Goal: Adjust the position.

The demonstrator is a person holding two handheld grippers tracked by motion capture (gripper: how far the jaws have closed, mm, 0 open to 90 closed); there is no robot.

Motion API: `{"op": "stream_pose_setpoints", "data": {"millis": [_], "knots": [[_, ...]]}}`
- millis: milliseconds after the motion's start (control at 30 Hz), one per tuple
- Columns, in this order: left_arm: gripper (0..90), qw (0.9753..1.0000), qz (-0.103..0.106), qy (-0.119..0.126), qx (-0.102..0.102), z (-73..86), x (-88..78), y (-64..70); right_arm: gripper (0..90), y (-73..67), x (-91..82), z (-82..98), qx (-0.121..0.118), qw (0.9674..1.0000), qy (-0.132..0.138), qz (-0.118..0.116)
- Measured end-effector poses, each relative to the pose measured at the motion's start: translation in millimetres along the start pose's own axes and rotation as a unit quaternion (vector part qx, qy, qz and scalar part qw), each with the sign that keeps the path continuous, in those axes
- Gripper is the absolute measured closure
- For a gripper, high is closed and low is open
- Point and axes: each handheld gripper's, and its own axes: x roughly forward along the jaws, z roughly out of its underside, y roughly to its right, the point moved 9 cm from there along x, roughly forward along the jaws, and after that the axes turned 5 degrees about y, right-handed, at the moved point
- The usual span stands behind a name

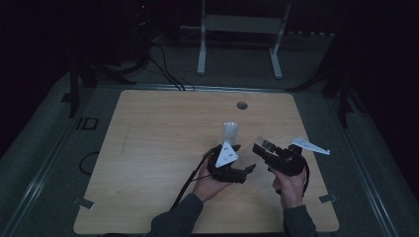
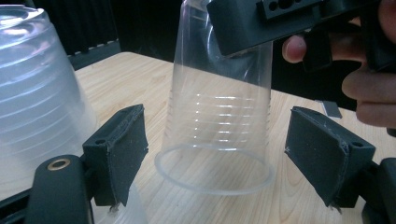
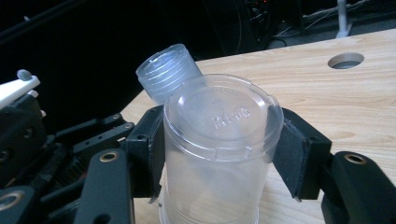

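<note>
A clear plastic cup [image 2: 219, 116] stands upside down, its rim on the wooden table [image 1: 158, 148]. My right gripper [image 3: 222, 140] is shut on it near its base, the pads pressing both sides of the cup [image 3: 219, 121]. My left gripper [image 2: 217, 140] is open; its pads [image 2: 123, 149] stand either side of the cup's lower half without touching it. A second upside-down clear cup [image 2: 32, 93] stands just beside it, and shows behind in the right gripper view [image 3: 166, 72] and mid-table in the high view [image 1: 230, 132]. In the high view the left gripper [image 1: 245, 158] and right gripper [image 1: 262, 146] face each other.
A round cable hole [image 1: 241, 105] lies in the table's far part, also [image 3: 345, 59]. A white metal stand [image 1: 242, 24] is on the floor behind the table. The table's left half is bare wood. Cables trail from both grippers toward the near edge.
</note>
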Motion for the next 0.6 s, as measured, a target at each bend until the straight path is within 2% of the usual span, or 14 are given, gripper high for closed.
{"op": "stream_pose_setpoints", "data": {"millis": [333, 600], "knots": [[18.0, 0.9998, 0.003, 0.011, -0.015, 0.7, 7.8, 0.0, 40.9, -0.3, -0.6, -0.6, 0.029, 0.9994, 0.008, -0.018], [18.0, 0.9997, 0.006, 0.013, -0.019, 2.4, 11.4, -0.4, 41.0, -0.3, -1.0, -0.1, 0.048, 0.9982, 0.012, -0.033]]}}
